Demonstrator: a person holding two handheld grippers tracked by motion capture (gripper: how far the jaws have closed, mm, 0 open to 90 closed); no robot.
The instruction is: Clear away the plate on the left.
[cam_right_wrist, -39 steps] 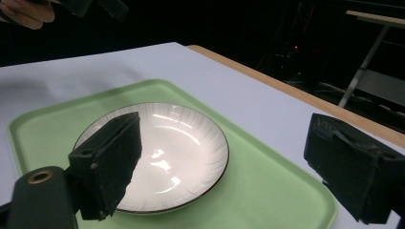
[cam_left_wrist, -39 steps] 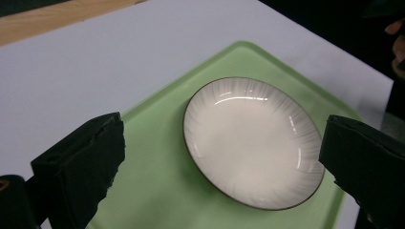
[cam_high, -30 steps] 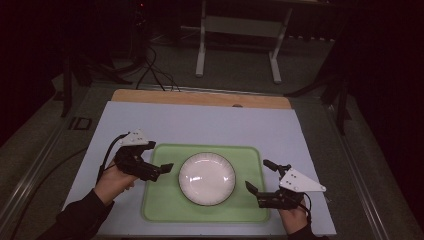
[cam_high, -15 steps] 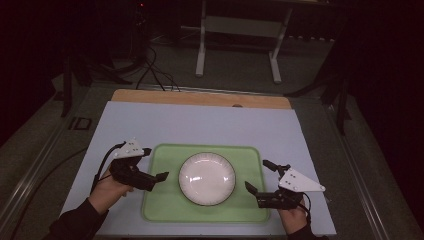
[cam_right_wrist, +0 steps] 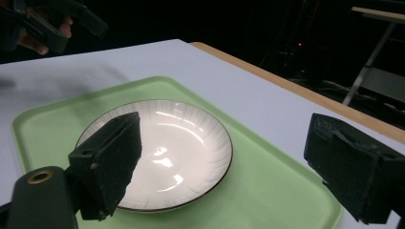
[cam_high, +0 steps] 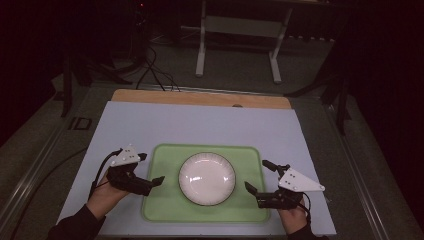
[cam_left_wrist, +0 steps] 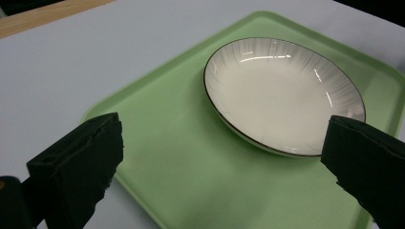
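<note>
Sitting in the middle of the green tray (cam_high: pixel 165 210), the white plate (cam_high: pixel 207 178) rests flat and upright, its dark thin rim ringing a ribbed, glossy inside, and nothing lies on it. The tray itself lies on the pale blue table cover (cam_high: pixel 200 125), toward the 6 o'clock side of the table in the high view, with a strip of bare wood (cam_high: pixel 200 98) along the far edge at 12 o'clock. From the plate, the left gripper (cam_high: pixel 150 181) sits at about 9 o'clock, held in the person's left hand (cam_high: pixel 105 195), its tips just over the tray's left rim and apart from the plate. Its jaws stand wide apart with nothing between them; in the left gripper view the plate (cam_left_wrist: pixel 282 93) and the tray (cam_left_wrist: pixel 191 181) show in the gap between the two black pads. The right gripper (cam_high: pixel 260 178) sits at about 4 o'clock from the plate, held in the right hand (cam_high: pixel 292 217), near the tray's right rim and likewise clear of the plate. Its jaws are spread wide too, holding nothing; in the right gripper view the plate (cam_right_wrist: pixel 181 152) lies on the tray (cam_right_wrist: pixel 267 186) ahead of them, one pad overlapping its near side in the picture, and the left gripper (cam_right_wrist: pixel 52 21) shows farther off at about 10 o'clock.
</note>
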